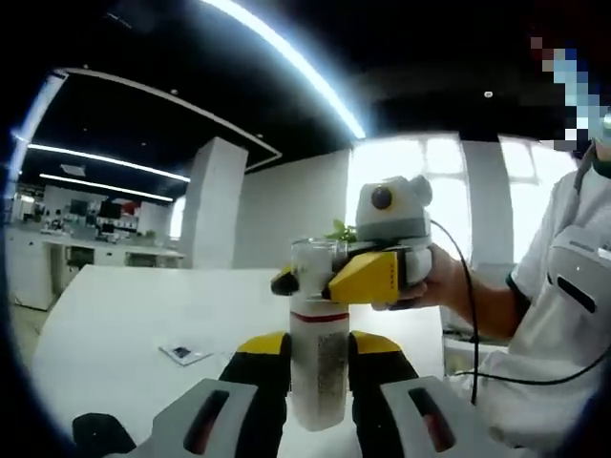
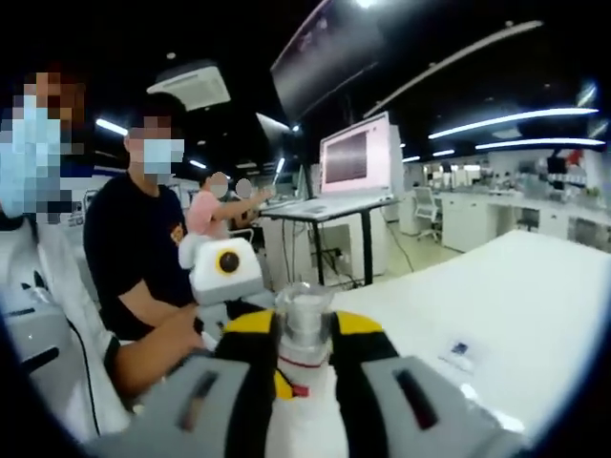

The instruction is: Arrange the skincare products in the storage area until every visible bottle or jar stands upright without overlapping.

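A pale translucent bottle (image 1: 320,367) with a red band under its neck stands upright between the fingers of my left gripper (image 1: 320,348), which is shut on its body. Coming in from the right, my right gripper (image 1: 329,279) is shut on the bottle's clear cap (image 1: 313,256). In the right gripper view the same clear cap (image 2: 305,313) sits between the black and yellow fingers of my right gripper (image 2: 305,332). Below it, the white bottle body (image 2: 304,405) with its red band runs down between the jaws. The bottle is held in the air above the table.
A white table (image 1: 134,315) stretches below and behind, with a small flat packet (image 1: 181,353) lying on it, also seen as the packet (image 2: 460,350). A person's hand (image 1: 444,277) holds the right gripper. Seated people and a desk with a monitor (image 2: 358,157) are beyond.
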`<state>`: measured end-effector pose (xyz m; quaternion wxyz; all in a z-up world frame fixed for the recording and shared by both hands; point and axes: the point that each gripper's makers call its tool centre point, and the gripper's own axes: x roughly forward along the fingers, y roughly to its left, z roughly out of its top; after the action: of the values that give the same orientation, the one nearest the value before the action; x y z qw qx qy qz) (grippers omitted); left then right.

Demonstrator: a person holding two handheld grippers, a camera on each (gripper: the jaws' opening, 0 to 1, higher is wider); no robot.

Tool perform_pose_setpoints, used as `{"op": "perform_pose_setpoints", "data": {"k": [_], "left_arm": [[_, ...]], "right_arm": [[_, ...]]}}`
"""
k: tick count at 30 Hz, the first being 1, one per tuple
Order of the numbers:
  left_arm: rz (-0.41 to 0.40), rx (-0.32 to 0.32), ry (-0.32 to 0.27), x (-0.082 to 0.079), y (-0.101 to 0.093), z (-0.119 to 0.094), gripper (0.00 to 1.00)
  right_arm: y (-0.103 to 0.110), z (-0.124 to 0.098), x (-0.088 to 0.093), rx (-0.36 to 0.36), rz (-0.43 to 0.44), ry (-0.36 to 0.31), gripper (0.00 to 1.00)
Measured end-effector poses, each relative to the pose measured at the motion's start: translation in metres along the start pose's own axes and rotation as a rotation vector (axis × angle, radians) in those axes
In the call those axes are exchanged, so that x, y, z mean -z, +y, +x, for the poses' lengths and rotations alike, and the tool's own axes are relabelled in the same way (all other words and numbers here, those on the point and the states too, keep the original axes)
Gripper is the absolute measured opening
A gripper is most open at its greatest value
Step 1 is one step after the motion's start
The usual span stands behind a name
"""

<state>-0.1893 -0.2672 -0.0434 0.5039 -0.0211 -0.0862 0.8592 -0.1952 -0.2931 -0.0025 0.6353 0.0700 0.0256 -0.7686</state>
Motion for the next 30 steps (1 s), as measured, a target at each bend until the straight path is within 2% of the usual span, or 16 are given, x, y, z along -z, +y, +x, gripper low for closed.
{"op": "perform_pose_setpoints", "data": {"k": [6, 15, 19, 25, 30], "left_arm": [[-0.079, 0.085, -0.024, -0.005, -0.014, 0.003, 0.23], [-0.066, 0.154, 0.001, -0.002, -0.033, 0.009, 0.23], [-0.079, 0.212, 0.005, -0.002, -0.045, 0.009, 0.23], [-0.090, 0.293, -0.002, -0.004, -0.063, 0.008, 0.23], [-0.061, 0.295, -0.007, -0.004, -0.067, 0.009, 0.23]], "right_arm": [[0.012, -0.009, -0.006, -0.026, -0.016, -0.013, 0.23], [0.027, -0.021, -0.003, -0.055, -0.052, 0.000, 0.23], [0.035, -0.026, -0.004, -0.090, -0.065, -0.009, 0.24], [0.050, -0.033, -0.007, -0.150, -0.030, -0.035, 0.24], [0.050, -0.038, -0.008, -0.124, -0.022, -0.038, 0.23]]}}
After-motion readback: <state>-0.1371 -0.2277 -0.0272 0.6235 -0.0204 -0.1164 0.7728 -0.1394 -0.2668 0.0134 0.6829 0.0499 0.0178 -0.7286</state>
